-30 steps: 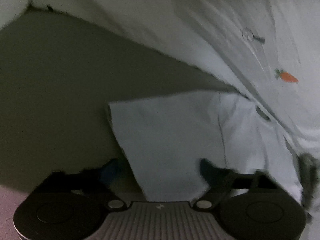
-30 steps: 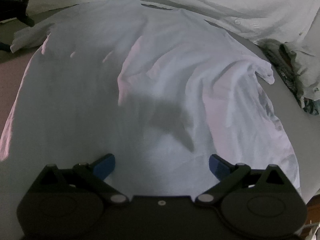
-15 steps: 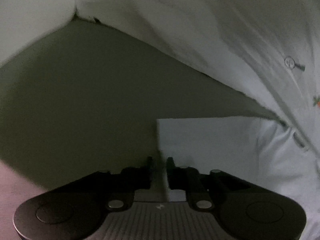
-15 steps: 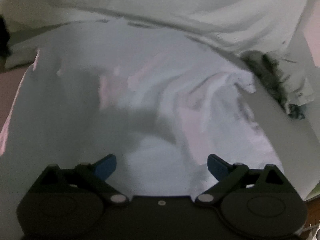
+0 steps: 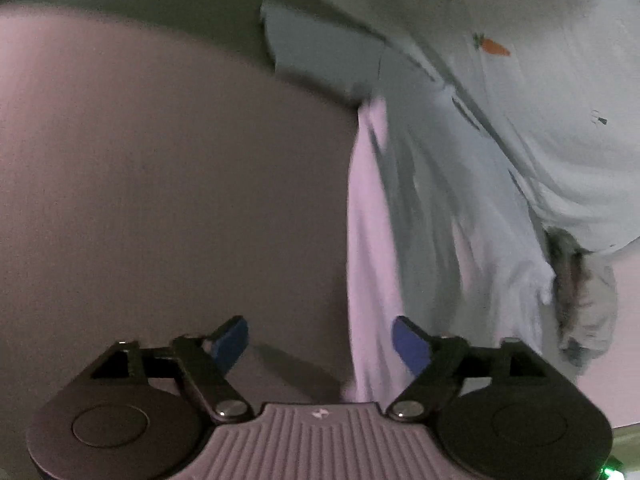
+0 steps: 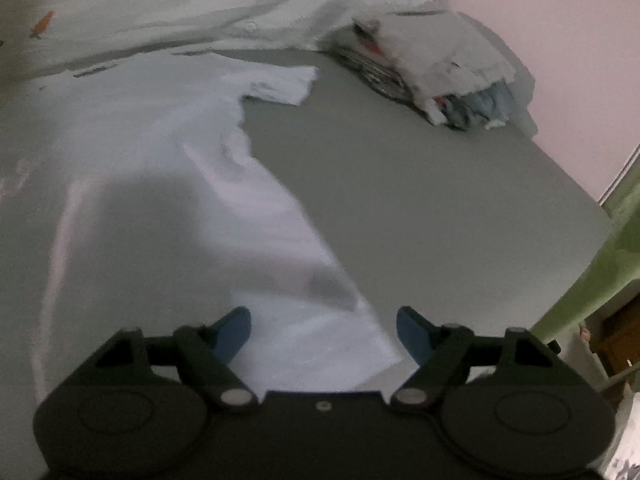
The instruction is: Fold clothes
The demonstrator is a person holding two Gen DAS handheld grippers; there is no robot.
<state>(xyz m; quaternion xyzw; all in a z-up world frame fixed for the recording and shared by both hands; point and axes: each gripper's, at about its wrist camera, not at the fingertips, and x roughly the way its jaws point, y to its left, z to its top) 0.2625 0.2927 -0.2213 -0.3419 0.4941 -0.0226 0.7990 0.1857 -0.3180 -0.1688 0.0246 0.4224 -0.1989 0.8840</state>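
Observation:
A white T-shirt (image 6: 168,184) lies spread flat on the grey table (image 6: 400,184). Its right sleeve (image 6: 280,80) points to the back. My right gripper (image 6: 324,336) is open and empty, over the shirt's near right hem corner. In the left wrist view the shirt (image 5: 424,208) runs up the right half, its left sleeve (image 5: 320,56) at the top. My left gripper (image 5: 320,340) is open and empty, straddling the shirt's left edge near the hem.
A white buttoned shirt with small carrot prints (image 6: 200,4) lies bunched along the back; it also shows in the left wrist view (image 5: 540,72). A pile of mixed clothes (image 6: 440,76) sits at the back right. A green cloth (image 6: 600,264) hangs past the table's right edge.
My left gripper was shut on the left sleeve half a second ago; it has let go, opened and drawn back to the hem side. My right gripper swung right to the hem corner, staying open.

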